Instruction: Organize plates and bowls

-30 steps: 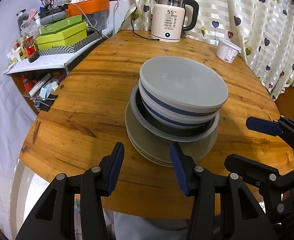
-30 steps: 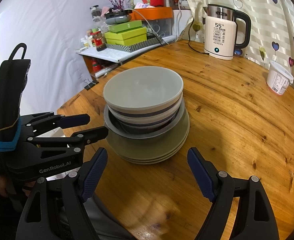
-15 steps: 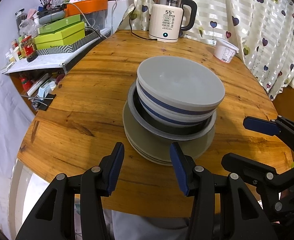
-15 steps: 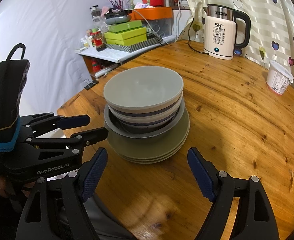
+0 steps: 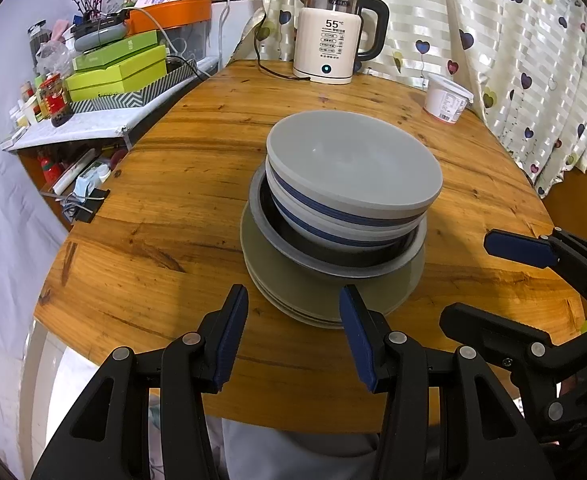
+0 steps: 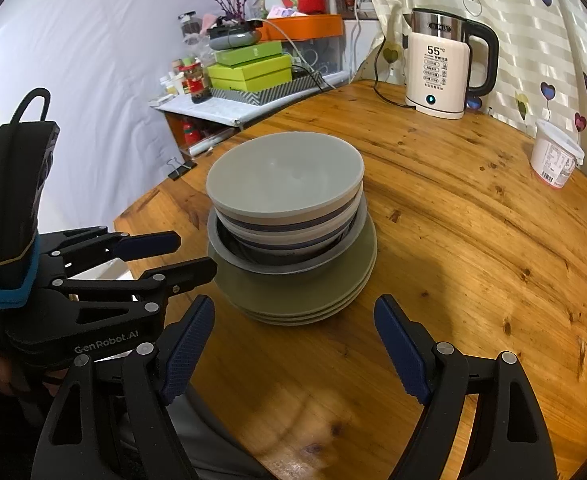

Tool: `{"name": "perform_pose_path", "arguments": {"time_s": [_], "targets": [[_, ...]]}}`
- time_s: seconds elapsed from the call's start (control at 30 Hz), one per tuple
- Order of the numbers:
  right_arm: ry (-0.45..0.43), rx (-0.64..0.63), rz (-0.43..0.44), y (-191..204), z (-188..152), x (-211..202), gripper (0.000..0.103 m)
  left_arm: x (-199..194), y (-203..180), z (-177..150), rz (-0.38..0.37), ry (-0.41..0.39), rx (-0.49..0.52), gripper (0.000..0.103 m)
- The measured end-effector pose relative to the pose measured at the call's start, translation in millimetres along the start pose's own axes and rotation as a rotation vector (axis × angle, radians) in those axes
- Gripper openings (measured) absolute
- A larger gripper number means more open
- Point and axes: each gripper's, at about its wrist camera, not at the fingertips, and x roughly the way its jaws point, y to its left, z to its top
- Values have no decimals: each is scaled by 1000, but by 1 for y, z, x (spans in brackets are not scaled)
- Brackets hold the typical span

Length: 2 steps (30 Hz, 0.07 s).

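Sitting beyond open jaws, stacked bowls (image 5: 353,176), plates (image 5: 293,280)

Grey bowls (image 5: 353,160) with blue bands sit nested upright inside a dark, grey-rimmed dish (image 5: 333,260). That dish rests on a stack of olive-green plates (image 5: 293,292) on the wooden table (image 5: 173,200).

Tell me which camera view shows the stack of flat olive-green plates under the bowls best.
The right wrist view: the stack of olive-green plates shows its layered rims separately on the wooden table. In the left wrist view the same stack is partly hidden behind the left gripper, its edges merging.
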Motion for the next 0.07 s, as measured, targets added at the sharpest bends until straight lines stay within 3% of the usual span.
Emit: {"name": "perform_pose_path", "arguments": {"time_s": [0.07], "targets": [[0, 0, 0, 0, 0, 0, 83, 0, 0, 0, -3, 0, 1, 49]]}}
